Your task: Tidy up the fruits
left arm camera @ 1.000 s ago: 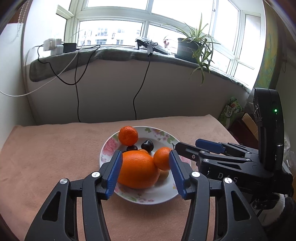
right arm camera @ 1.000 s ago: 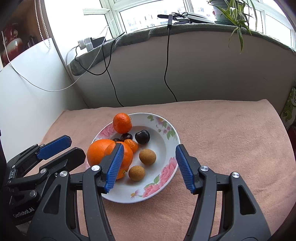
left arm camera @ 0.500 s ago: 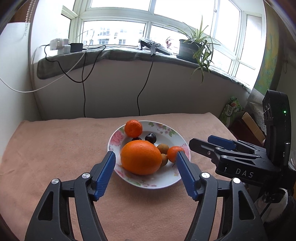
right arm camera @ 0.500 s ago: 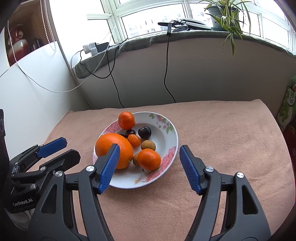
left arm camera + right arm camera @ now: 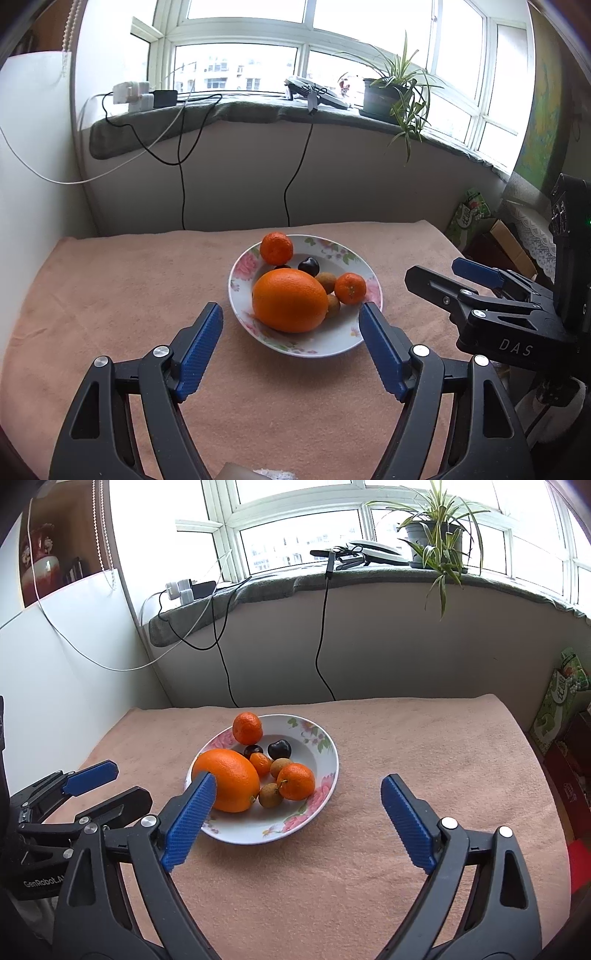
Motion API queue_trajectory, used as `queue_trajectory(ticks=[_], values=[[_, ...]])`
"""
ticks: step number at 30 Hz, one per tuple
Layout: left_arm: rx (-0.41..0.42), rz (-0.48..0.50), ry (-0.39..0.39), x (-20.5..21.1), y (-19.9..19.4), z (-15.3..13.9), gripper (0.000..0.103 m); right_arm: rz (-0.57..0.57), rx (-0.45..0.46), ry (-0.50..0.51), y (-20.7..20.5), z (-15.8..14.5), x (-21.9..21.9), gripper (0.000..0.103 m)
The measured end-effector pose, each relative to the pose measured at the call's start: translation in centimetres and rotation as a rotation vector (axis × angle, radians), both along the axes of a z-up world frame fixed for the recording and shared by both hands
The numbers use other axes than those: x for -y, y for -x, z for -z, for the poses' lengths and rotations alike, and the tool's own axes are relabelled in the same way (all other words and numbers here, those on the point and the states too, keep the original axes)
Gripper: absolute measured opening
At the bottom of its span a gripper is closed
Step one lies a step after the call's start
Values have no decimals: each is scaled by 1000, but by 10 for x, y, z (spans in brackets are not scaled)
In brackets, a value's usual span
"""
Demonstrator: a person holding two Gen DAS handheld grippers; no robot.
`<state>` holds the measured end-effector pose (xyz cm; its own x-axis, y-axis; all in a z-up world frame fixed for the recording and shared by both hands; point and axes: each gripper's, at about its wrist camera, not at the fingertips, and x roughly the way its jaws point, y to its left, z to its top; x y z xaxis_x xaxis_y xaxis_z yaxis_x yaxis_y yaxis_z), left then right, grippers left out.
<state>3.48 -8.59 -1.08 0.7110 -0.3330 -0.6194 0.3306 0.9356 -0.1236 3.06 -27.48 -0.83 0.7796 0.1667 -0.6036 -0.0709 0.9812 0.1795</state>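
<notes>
Both my left tool (image 5: 290,341) and right tool (image 5: 295,821) have just been opening and hold nothing. The large orange (image 5: 290,300) sits ahead of them on the floral plate (image 5: 332,339); I judge a nudge could roll it off.

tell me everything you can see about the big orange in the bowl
The big orange is the largest fruit in the floral bowl: bright, glossy, dimpled skin, slightly oval, whole and unpeeled. It lies on the bowl's near-left side, touching a small brown fruit, with a small mandarin close behind it. Neither gripper holds it.
</notes>
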Motion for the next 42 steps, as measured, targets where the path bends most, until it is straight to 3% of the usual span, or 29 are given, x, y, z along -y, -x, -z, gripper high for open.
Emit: queue_trajectory(ticks=[42], values=[[12,-27,0,-9,6,-5,76,-12,-11,44,6,2,-10,95]])
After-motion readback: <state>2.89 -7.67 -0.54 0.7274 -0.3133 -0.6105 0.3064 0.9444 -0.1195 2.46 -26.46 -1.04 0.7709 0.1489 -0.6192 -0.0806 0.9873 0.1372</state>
